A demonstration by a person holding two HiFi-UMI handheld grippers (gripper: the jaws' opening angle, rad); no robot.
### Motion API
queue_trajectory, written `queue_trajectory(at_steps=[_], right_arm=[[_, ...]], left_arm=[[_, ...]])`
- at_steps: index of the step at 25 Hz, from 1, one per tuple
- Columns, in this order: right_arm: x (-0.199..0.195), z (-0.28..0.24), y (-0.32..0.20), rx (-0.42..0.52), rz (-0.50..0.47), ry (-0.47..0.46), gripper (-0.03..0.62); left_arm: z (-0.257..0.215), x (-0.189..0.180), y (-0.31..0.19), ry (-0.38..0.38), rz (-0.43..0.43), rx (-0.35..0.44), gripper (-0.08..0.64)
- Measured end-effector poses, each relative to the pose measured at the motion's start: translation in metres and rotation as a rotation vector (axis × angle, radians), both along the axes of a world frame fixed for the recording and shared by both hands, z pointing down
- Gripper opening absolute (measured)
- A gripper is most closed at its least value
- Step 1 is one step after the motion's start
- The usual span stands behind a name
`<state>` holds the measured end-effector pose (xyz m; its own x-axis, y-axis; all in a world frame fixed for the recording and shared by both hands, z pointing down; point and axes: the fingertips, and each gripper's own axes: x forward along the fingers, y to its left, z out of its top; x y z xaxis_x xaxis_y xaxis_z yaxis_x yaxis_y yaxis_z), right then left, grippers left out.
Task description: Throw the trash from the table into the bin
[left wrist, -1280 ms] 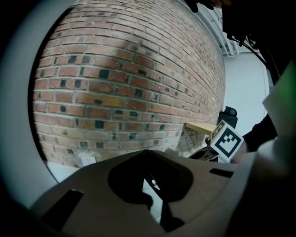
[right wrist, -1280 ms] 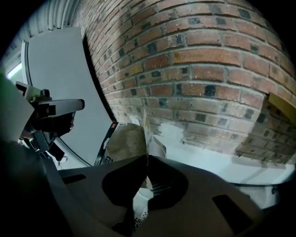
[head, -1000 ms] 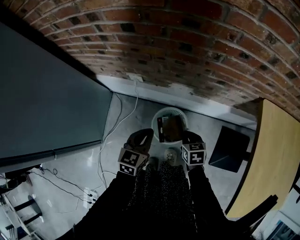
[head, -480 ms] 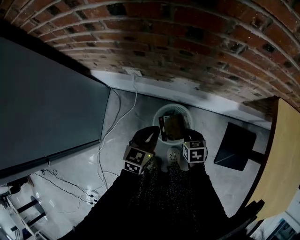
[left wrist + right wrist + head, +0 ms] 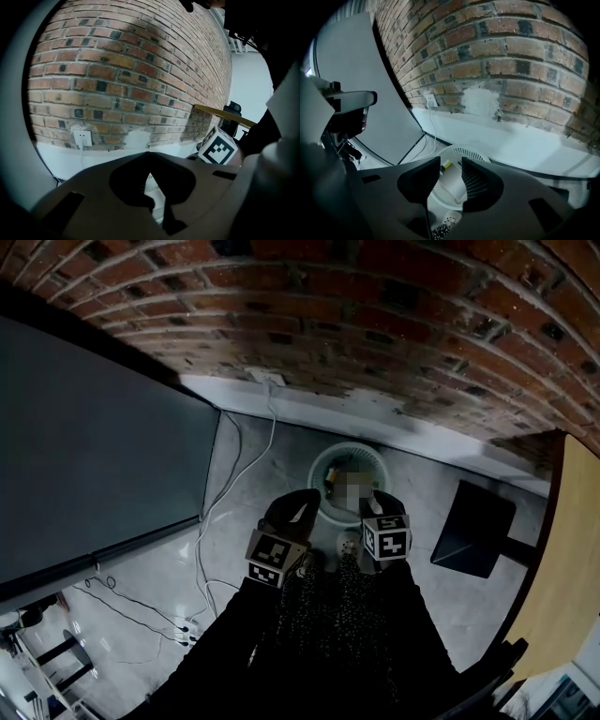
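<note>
While the person stands at the bin (image 5: 347,447), shoe (image 5: 347,546): nearest, on the grey floor just short of it.
Left gripper (image 5: 149,156): jaws closed tip to tip, nothing in them; by the bin's near-left rim.
Right gripper (image 5: 450,164): jaws apart, just been opening, nothing between them; over the bin's near rim.
Bin: white, perforated, seen through the right jaws' gap.
Trash (image 5: 446,166): yellow piece inside the bin, below and beyond the right gripper, clear of it.
Brick wall (image 5: 375,324): farthest, behind the bin.

Round white perforated bin (image 5: 464,151), upright, open-topped, small yellow scrap (image 5: 446,165) inside.
</note>
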<state>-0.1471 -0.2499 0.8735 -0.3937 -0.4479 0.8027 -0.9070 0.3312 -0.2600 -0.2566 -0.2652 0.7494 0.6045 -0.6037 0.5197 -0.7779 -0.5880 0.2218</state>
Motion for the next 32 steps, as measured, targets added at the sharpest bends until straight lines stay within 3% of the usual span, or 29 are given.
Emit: queue_trajectory(at_steps=[5,12,18,22,24,27,32], right_arm=[[-0.007,-0.027,-0.013,0.067,-0.003,-0.072,0.126],[0.009,-0.089,-0.031,0.121,0.101,-0.101,0.124],[0.018,-0.164,-0.045,0.234,0.117,-0.087,0.123],[0.023,-0.22,-0.052,0.279,0.165,-0.149,0.112],[0.023,-0.251,-0.051,0.313,0.159,-0.152,0.098],[0.023,-0.293,-0.044,0.379,0.111,-0.122,0.024],[0.022,-0.342,-0.032,0.441,0.061,-0.114,0.014]], left_arm=[[-0.012,-0.002,-0.002,0.013,-0.009,0.005,0.006],[-0.052,0.002,-0.007,0.019,-0.004,0.042,0.006],[-0.115,0.007,-0.016,0.045,0.003,0.11,0.006],[-0.165,0.015,-0.023,0.058,0.019,0.178,0.006],[-0.19,0.017,-0.024,0.062,0.023,0.206,0.006],[-0.219,0.018,-0.02,0.075,0.009,0.235,0.006],[-0.255,0.024,-0.007,0.085,0.025,0.271,0.006]])
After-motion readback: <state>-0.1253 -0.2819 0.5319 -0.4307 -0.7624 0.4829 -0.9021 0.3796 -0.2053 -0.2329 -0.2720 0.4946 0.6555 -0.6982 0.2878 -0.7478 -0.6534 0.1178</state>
